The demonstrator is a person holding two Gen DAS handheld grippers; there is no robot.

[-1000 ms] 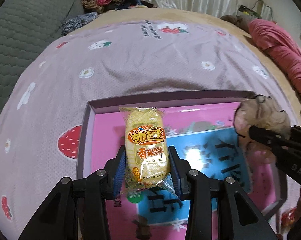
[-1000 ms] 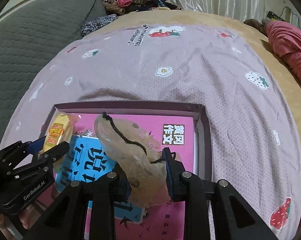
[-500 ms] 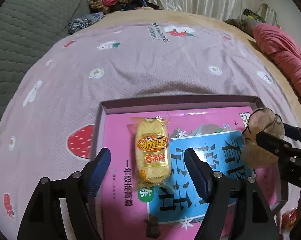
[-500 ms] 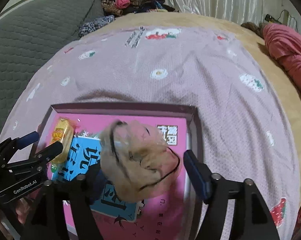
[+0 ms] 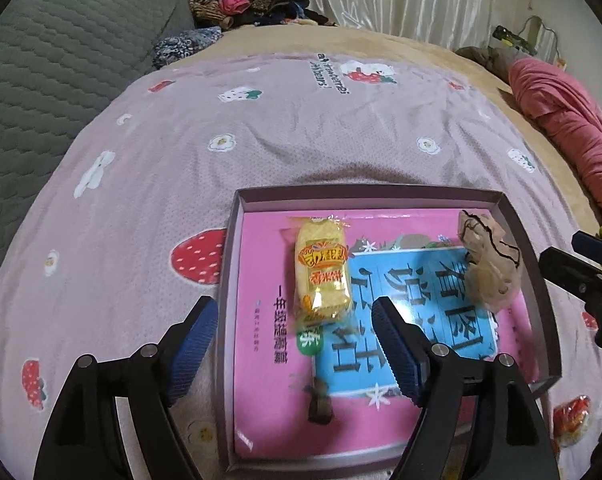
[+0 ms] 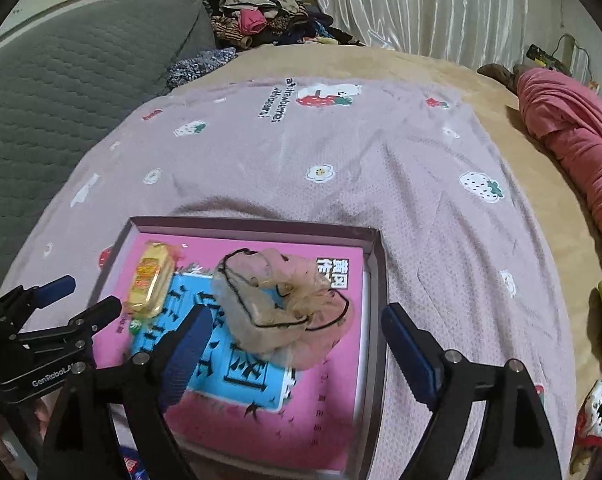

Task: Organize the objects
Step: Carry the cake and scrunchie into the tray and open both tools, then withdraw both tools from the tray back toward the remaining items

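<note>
Between the blue pads of your left gripper nothing was clamped: its jaws had just been opening and stood wide apart, with the yellow snack packet lying free beyond the fingertips, touched by neither pad. Your right gripper was likewise spread, its jaws having just been opening, and the beige drawstring pouch lay loose ahead of and between its fingers, its black cord looping over the fabric. Both items rested on the pink-and-blue book that filled the floor of the shallow grey-walled box; the packet sat towards the box's left side and the pouch towards its right, well apart from each other. From the left wrist view, your right gripper entered at the right edge, just beside the box wall. The box itself stood on the mauve strawberry-print blanket, spread over a tan bed cover. Farther out lay a grey quilted headboard on the left, a pile of clothes by the curtain, and a pink bundle at the right.
</note>
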